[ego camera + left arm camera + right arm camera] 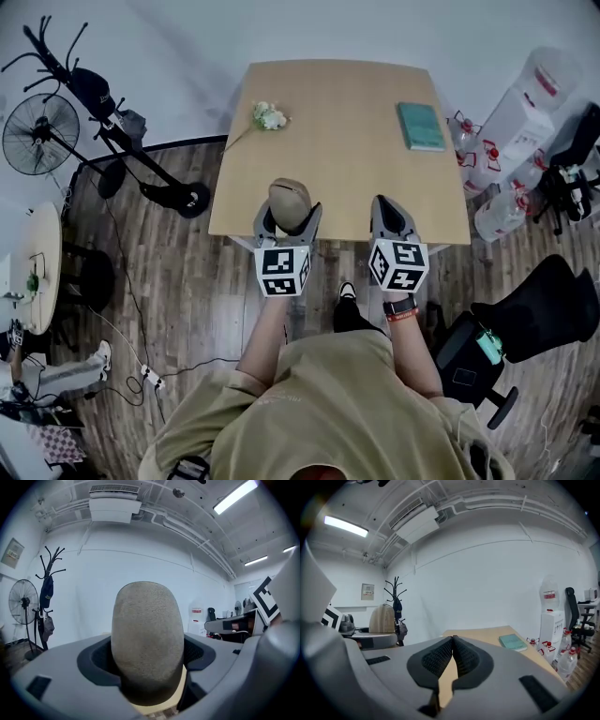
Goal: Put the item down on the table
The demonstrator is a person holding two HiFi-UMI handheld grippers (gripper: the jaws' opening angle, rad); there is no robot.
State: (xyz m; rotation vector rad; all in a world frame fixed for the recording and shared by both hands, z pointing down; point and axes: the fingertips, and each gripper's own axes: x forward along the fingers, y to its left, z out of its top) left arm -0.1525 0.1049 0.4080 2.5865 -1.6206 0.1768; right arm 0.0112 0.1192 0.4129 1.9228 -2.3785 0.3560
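Left gripper [289,217] grasping a tan rounded item [289,199] above the surface's [347,141] near edge; my right gripper [389,204] is clenched, empty.

Beige rough-textured oval item [289,199], upright, clamped in left gripper [289,216], over table's [337,141] near edge.

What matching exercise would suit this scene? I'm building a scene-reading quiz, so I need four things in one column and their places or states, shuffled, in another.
1. tan oval object
2. teal book
3. white flowers
4. right gripper

A. far right part of the table
B. jaws together, nothing between them
C. between the jaws of the left gripper
D. far left part of the table

Pairs: 1-C, 2-A, 3-D, 4-B
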